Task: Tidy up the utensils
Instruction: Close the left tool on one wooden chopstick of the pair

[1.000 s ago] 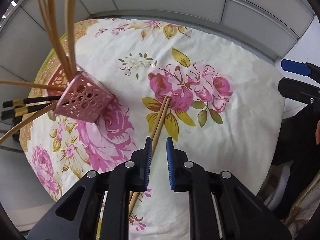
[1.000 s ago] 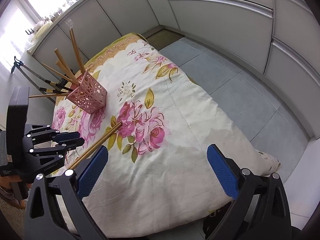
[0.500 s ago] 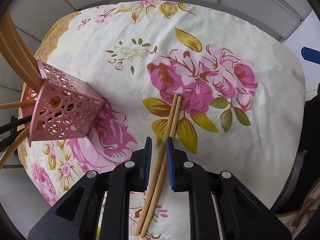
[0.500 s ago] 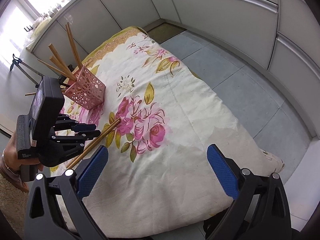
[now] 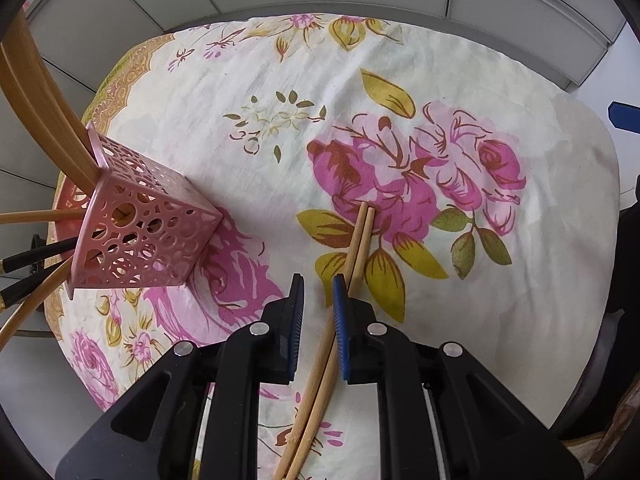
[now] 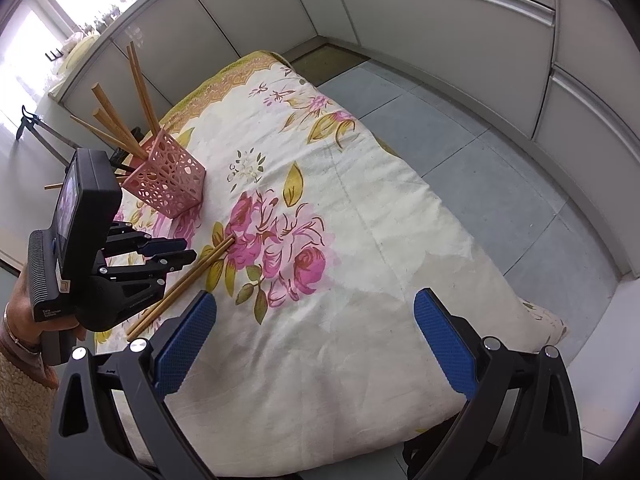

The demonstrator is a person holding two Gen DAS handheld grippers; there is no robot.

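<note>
A pair of wooden chopsticks [image 5: 360,236] lies side by side on the floral cloth [image 5: 520,280]. My left gripper [image 5: 319,280] points down just over them, its jaws a narrow gap apart. The sticks run under its right finger and show in the gap lower down; the pads do not press on them. The right wrist view shows the left gripper [image 6: 180,250] hovering over the chopsticks [image 6: 192,276]. A pink perforated holder [image 5: 140,236] stands to the left with several wooden and black chopsticks in it. My right gripper [image 6: 316,300] hangs wide open with nothing in it.
The cloth-covered table drops off at its right edge [image 6: 500,280] to a grey tiled floor [image 6: 500,168]. White cabinets [image 6: 440,20] line the walls. A tripod [image 6: 40,128] stands behind the holder [image 6: 168,184]. A person's hand [image 6: 16,320] holds the left gripper.
The left gripper has come down closer to the cloth and shifted left over the chopsticks, which now lie by its right finger. Its gap is unchanged. The right gripper has stayed still.
</note>
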